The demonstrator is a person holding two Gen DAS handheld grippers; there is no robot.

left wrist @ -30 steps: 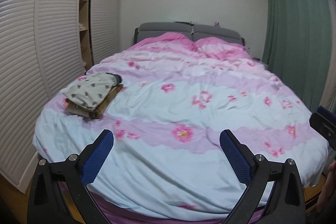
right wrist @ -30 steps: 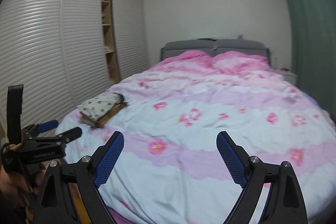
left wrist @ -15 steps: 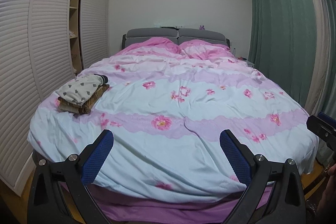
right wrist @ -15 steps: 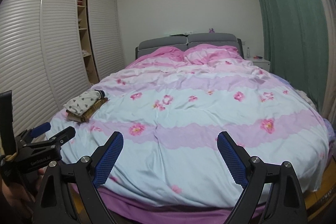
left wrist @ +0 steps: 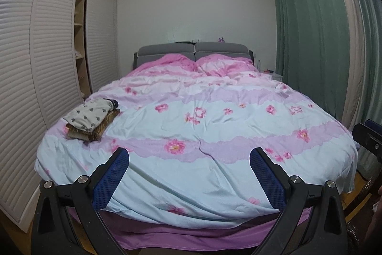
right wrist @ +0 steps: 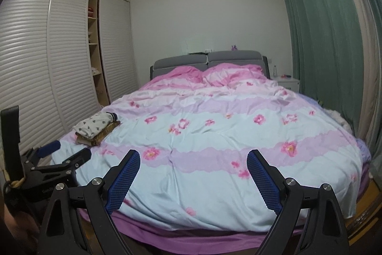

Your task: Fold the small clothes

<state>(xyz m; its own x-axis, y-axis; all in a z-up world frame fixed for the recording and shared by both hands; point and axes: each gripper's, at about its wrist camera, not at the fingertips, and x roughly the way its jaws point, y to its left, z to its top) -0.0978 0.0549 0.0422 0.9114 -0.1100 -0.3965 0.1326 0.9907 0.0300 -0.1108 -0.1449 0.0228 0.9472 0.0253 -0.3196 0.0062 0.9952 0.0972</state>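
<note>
A small stack of folded clothes lies on the left side of the bed: a white patterned piece on top of a brown one. It also shows in the right wrist view. My left gripper is open and empty, held off the foot of the bed. My right gripper is open and empty, also off the foot of the bed. The left gripper's body shows at the left edge of the right wrist view.
The bed carries a pink and white flowered duvet and a grey headboard. White louvred wardrobe doors stand along the left. Green curtains hang on the right, with a white nightstand beside them.
Both grippers have pulled back from the bed, so the bed's foot edge and purple sheet now show. The clothes stack has not moved. Both grippers stay open.
</note>
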